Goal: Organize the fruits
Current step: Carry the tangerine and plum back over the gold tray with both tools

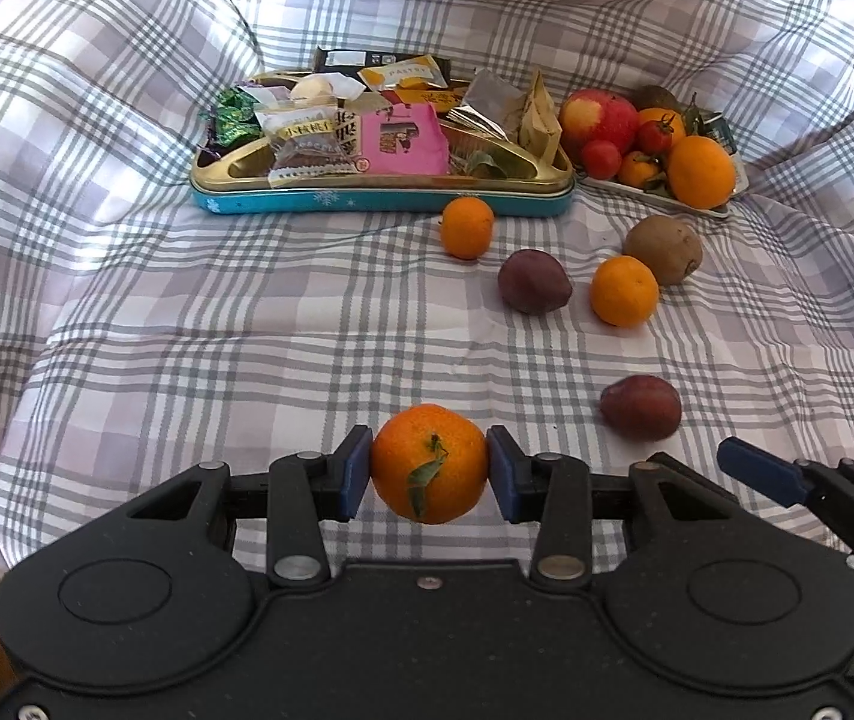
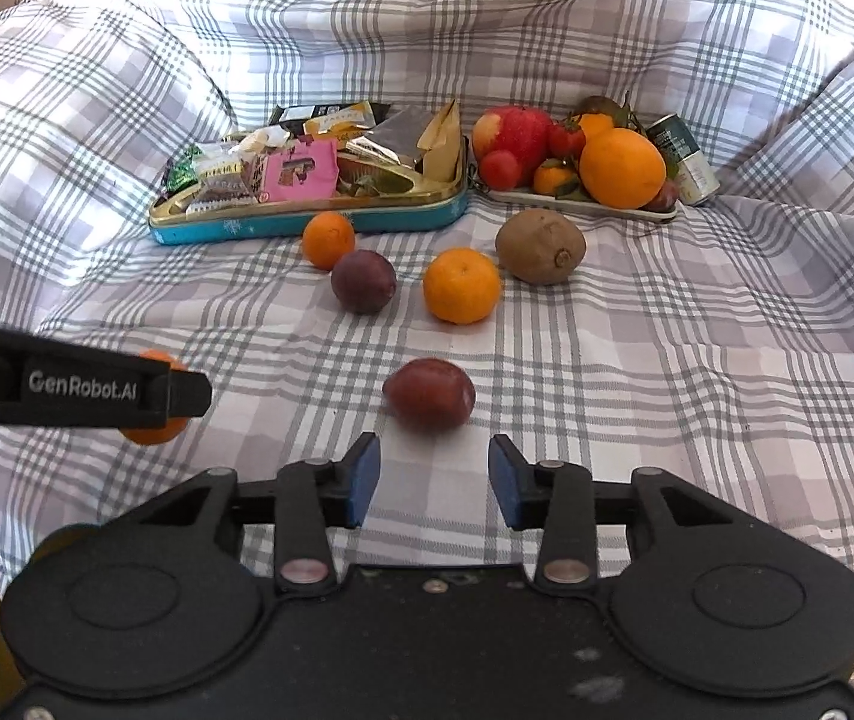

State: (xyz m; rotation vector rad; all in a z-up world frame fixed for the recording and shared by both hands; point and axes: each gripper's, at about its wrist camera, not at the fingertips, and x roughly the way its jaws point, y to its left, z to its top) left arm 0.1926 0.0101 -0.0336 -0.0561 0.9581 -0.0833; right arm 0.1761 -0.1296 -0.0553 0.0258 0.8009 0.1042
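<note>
My left tool [image 1: 430, 465] grips a small mandarin [image 1: 429, 461] across its middle, one blue pad pressed on each flank, its stem and a curled green leaf facing the camera, above the checked bedsheet [image 1: 187, 330]. I judge the fruit light and a little soft, with loose peel that will dent or slide if I squeeze harder, so a hold at the widest part, clear of the stem, suits it best. My right tool [image 2: 434, 480] stands partly open with nothing between its pads, just short of a dark red plum [image 2: 429, 394] lying on the sheet; smooth, waxy and round, it will likely roll or slip, so I would close on its sides gently. Farther off lie a second mandarin [image 2: 461, 285], a third orange fruit [image 2: 328, 240] just before the blue tin of wrapped snacks [image 2: 307, 225], a purple plum [image 2: 363, 281] and a brown kiwi [image 2: 540, 246], fuzzy and firm enough to grip well. The white fruit plate [image 2: 583, 204] at the back right already carries an apple, tomatoes and a large orange, which seems the place for the mandarin I hold.
</note>
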